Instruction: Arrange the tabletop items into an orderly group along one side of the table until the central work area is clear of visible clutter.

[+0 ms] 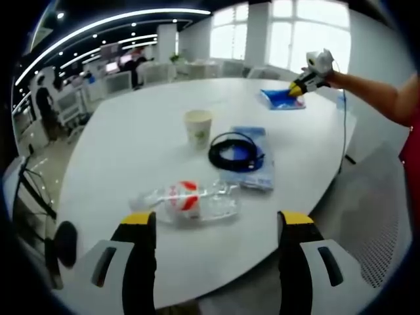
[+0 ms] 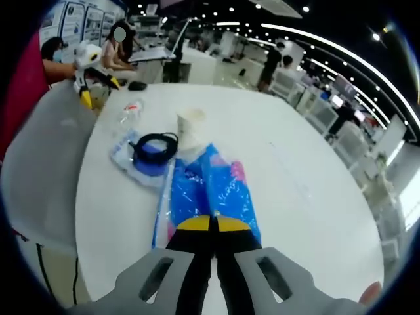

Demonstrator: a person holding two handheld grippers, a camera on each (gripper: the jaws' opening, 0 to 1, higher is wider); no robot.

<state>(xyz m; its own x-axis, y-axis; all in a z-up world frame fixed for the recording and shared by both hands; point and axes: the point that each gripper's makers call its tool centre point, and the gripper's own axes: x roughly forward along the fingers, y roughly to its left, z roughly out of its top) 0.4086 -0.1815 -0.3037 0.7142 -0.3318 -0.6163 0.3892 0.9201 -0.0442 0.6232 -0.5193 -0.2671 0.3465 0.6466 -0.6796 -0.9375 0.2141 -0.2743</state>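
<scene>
While my right gripper (image 2: pixel 211 226) pinches the blue packet (image 2: pixel 210 187) for dragging aside, my left gripper (image 1: pixel 216 220) hovers wide-jawed — the plastic bottle (image 1: pixel 190 200) at twelve o'clock, likely next.

A: Report the state of my left gripper (image 1: pixel 215 226).

B: My jaws stand wide apart at 6 o'clock, yellow tips up, gripping nothing. Just beyond the tips, a clear plastic bottle (image 1: pixel 188 200) with a red-and-white label lies on its side on the white table (image 1: pixel 131 138).

A: Items past the bottle?

B: Toward 12 o'clock, a paper cup (image 1: pixel 198 127) stands upright. Beside it, toward 1 o'clock, a coiled black cable (image 1: pixel 235 151) rests on a clear blue-tinted bag (image 1: pixel 257 172).

A: And farther out?

B: At 2 o'clock, my right gripper (image 1: pixel 296 90) touches a blue packet (image 1: pixel 281 98) near the table's far edge.
</scene>
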